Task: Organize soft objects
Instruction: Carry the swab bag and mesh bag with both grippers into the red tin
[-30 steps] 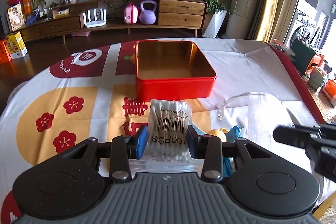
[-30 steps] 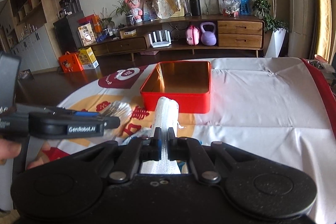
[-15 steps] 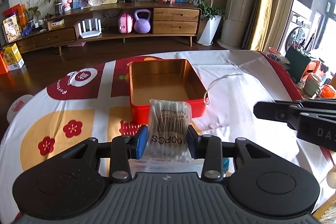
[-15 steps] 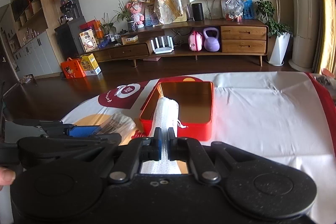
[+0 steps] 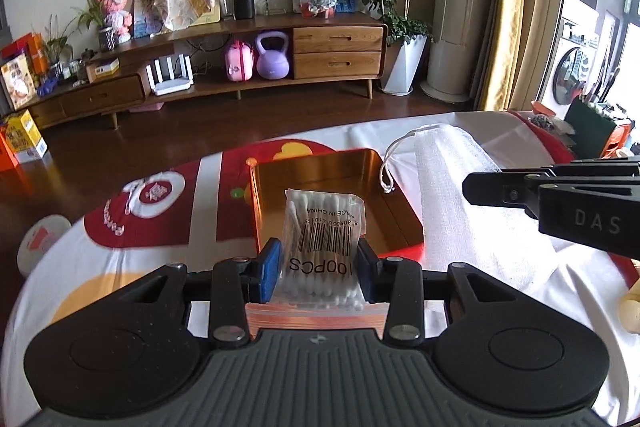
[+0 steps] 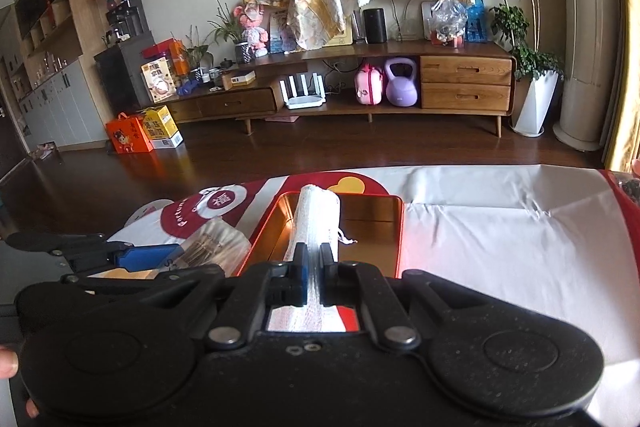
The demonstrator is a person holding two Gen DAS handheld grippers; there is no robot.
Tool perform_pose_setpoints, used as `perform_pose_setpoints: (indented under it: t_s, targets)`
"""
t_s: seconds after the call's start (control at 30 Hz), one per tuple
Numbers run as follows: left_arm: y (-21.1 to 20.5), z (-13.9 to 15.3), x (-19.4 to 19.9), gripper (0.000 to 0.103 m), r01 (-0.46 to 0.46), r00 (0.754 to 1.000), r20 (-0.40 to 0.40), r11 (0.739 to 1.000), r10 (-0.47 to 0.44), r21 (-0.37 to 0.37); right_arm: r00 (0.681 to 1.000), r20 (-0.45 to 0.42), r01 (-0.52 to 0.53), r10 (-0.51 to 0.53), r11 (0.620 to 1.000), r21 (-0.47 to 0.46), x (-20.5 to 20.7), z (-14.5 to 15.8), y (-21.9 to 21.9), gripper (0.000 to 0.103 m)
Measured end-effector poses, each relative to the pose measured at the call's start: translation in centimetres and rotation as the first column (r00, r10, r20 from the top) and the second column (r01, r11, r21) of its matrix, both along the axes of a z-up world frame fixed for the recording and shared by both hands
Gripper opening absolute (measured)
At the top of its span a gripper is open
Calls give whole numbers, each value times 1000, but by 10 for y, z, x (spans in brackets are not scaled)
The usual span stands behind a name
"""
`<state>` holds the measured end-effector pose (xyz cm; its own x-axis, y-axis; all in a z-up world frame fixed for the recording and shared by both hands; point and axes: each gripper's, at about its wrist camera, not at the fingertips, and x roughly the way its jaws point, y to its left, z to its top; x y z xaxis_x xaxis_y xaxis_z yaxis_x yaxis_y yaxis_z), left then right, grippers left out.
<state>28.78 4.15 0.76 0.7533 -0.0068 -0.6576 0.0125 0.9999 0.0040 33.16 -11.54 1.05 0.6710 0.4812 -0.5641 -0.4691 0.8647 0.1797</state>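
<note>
My left gripper [image 5: 318,267] is shut on a clear bag of cotton swabs [image 5: 322,235] and holds it over the near edge of the open red tin [image 5: 340,183]. My right gripper [image 6: 315,269] is shut on a white mesh drawstring pouch [image 6: 316,219], held above the same red tin [image 6: 372,223]. In the left wrist view the pouch [image 5: 460,203] hangs at the right, over the tin's right side. In the right wrist view the swab bag [image 6: 216,243] shows at the left, beside the tin.
The tin stands on a table under a white, red and yellow cloth [image 6: 500,227]. A pale yellow object [image 5: 630,311] lies at the table's right edge. Beyond the table is dark wood floor and a low wooden sideboard [image 5: 240,67].
Both grippers have risen and moved forward with their loads. The tin now lies directly below and closer; the pouch and swab bag are now over it rather than in front of it.
</note>
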Motion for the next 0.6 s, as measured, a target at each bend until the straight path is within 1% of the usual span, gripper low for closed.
perform_pose_setpoints:
  t_s: [0.2,0.23,0.33,0.47,0.6]
  targets:
    - [9,-11,43,39,-3,1000,-10,1000,3,-3,1000,-18,18,-18,1000,-6,38,-15,11,4]
    - [10,-14,48,39,-6,1000,-12,1000,6,-1,999,-31,18,-18,1000,5,45,-18,12,4]
    - [13,-28,67,39,-18,999,-32,1000,18,7,998,-48,28,-28,1000,2,62,-30,19,5]
    - [14,-44,92,39,-12,998,-67,1000,11,-16,997,-79,24,-25,1000,-7,84,-44,27,4]
    - [11,-63,111,39,-6,996,-93,1000,6,5,993,-110,32,-35,999,-32,99,-61,32,5]
